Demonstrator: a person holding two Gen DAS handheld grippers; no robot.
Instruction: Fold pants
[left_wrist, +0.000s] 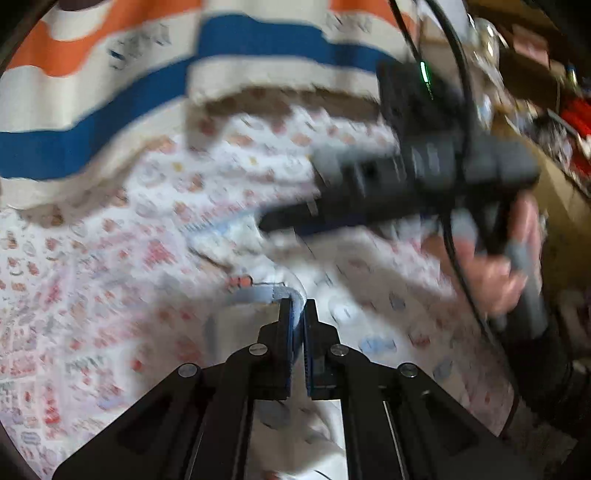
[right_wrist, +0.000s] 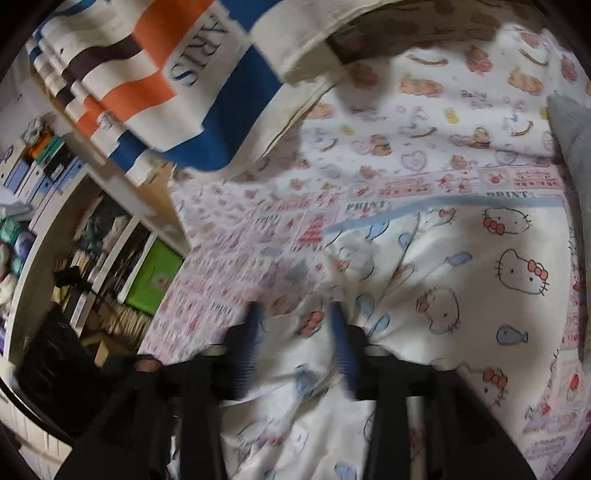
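Observation:
The pants (right_wrist: 461, 280) are white with cat faces, blue fish and a light blue band; they lie on a patterned bedsheet (right_wrist: 258, 236). My left gripper (left_wrist: 298, 308) is shut on the light blue band of the pants (left_wrist: 258, 295) and holds that edge lifted. My right gripper (right_wrist: 295, 314) is open, its blue pads either side of a bunched fold of the pants. In the left wrist view the right gripper (left_wrist: 288, 218) reaches in from the right, held by a hand (left_wrist: 495, 266), with its tip at the pants. The frames are blurred by motion.
A striped white, orange and blue tote bag (right_wrist: 177, 85) lies at the far side of the bed. Shelves with boxes and books (right_wrist: 92, 240) stand beside the bed on the left. A grey cloth (right_wrist: 572, 125) lies at the right edge.

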